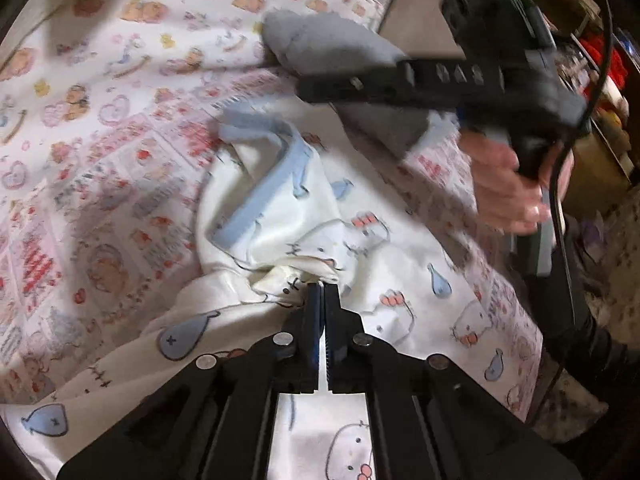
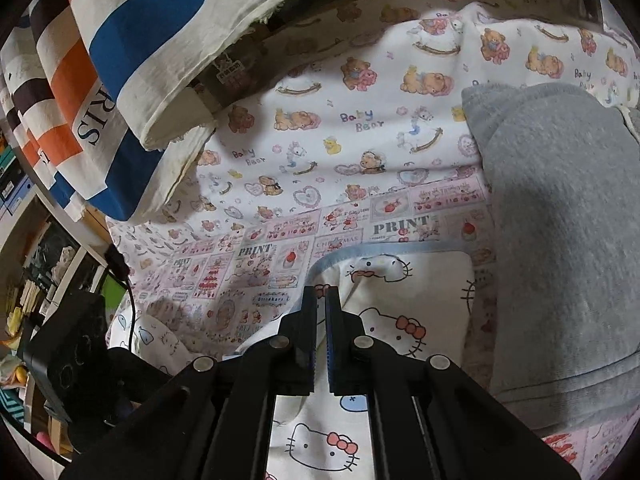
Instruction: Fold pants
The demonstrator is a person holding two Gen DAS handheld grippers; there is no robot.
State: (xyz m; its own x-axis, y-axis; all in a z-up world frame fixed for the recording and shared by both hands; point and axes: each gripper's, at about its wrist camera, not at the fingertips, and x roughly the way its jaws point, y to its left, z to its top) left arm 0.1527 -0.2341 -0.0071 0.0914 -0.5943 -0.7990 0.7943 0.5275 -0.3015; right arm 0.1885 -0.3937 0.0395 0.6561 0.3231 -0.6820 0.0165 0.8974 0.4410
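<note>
Two grippers, both clamped tight, and both look like they've got a bit of the same white cartoon-print pants.

Left wrist view first: the left gripper (image 1: 323, 286) points steeply down at the bed, fingers pressed together with barely a slit between them. The pants (image 1: 288, 216) lie crumpled right at and beyond the fingertips, and a bunched fold of the white fabric sits pinched at the tips, so it's grasping the pants. More of the cloth runs underneath the gripper body toward the camera. The light blue waistband (image 1: 264, 196) lies a bit further out, kinked and partly flipped. Off to the right, a person's hand (image 1: 500, 184) wraps the handle of the right gripper (image 1: 320, 84), which reaches in level across the upper frame, blurred. Just behind it sits a grey garment (image 1: 320, 40). Everything lies on a pink and white printed bedsheet (image 1: 100, 128).

Right wrist view: the right gripper (image 2: 323, 292) angles down, jaws closed. Its tips meet the blue waistband edge (image 2: 384, 249) of the pants (image 2: 420, 304), and it seems to pinch that edge, with the flat pants spreading beyond and beneath. The grey sweatshirt-like garment (image 2: 560, 240) lies just right of them. Upper left, a striped towel (image 2: 120, 60) hangs over.
</note>
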